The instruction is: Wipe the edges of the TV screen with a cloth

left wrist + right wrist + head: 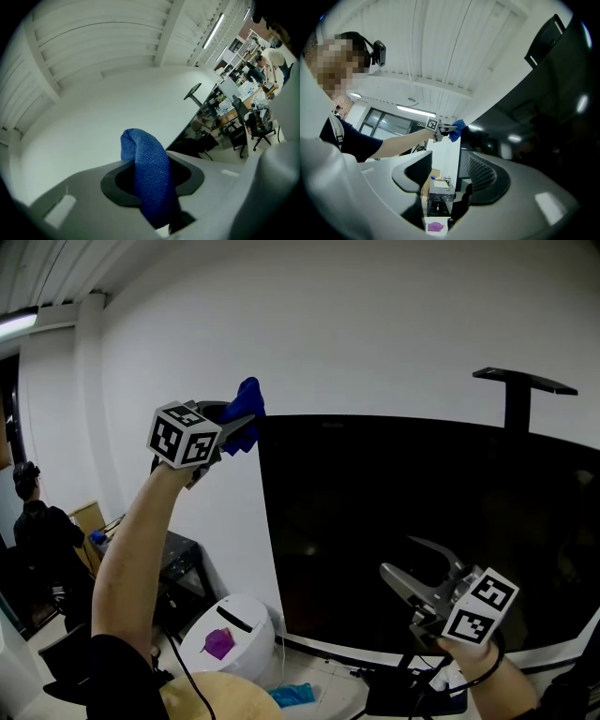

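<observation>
White wall (pixel 375 324) behind, left claw (pixel 242 430) pinches upright blue cloth (pixel 247 399); right claw (pixel 397 557) gapes.

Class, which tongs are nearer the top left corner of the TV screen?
Left. The left tongs hold the cloth beside that corner; the right tongs are low down, in front of the TV screen.
</observation>
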`<state>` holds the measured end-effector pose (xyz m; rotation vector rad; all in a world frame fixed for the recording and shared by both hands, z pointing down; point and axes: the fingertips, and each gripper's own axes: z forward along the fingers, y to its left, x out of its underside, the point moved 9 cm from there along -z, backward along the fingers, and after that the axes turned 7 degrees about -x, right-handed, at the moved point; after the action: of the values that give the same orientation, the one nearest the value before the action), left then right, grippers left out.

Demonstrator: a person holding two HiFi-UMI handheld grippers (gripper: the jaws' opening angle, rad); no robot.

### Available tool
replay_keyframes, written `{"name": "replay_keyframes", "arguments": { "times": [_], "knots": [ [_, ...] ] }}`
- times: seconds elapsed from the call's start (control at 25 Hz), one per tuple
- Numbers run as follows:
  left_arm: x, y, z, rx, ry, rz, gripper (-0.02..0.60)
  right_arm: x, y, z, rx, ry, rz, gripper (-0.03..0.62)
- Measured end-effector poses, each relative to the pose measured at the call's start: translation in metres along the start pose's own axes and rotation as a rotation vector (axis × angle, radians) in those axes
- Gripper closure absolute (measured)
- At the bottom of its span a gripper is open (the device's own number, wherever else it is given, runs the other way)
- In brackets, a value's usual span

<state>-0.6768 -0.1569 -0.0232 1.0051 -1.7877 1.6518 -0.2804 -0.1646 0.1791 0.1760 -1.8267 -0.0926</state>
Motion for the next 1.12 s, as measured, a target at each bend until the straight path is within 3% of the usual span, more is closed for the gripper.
{"name": "replay_keyframes", "arguments": {
  "times": [0.2, 0.44, 0.56, 0.84, 1.12],
  "knots": [
    [-0.022, 0.011, -0.003, -0.03, 0.035, 0.106, 0.459, -0.001, -0.006, -0.011, 0.018, -0.02, 0.009, 0.349],
    [-0.041, -0.01, 0.001, -0.008, 0.167, 0.573, 0.459, 0.006, -0.004, -0.018, 0.026, -0.03, 0.03, 0.349],
    [-0.047, -0.025, 0.01, 0.02, 0.229, 0.711, 0.459, 0.011, -0.001, -0.022, 0.033, -0.028, 0.011, 0.349],
    [-0.049, -0.06, 0.036, 0.03, 0.307, 0.862, 0.459, 0.024, 0.012, -0.032, 0.033, -0.043, 0.002, 0.349],
    [-0.064, -0.079, 0.044, 0.051, 0.278, 0.826, 0.459, 0.019, 0.017, -0.056, 0.058, -0.058, -0.018, 0.35]
  ]
}}
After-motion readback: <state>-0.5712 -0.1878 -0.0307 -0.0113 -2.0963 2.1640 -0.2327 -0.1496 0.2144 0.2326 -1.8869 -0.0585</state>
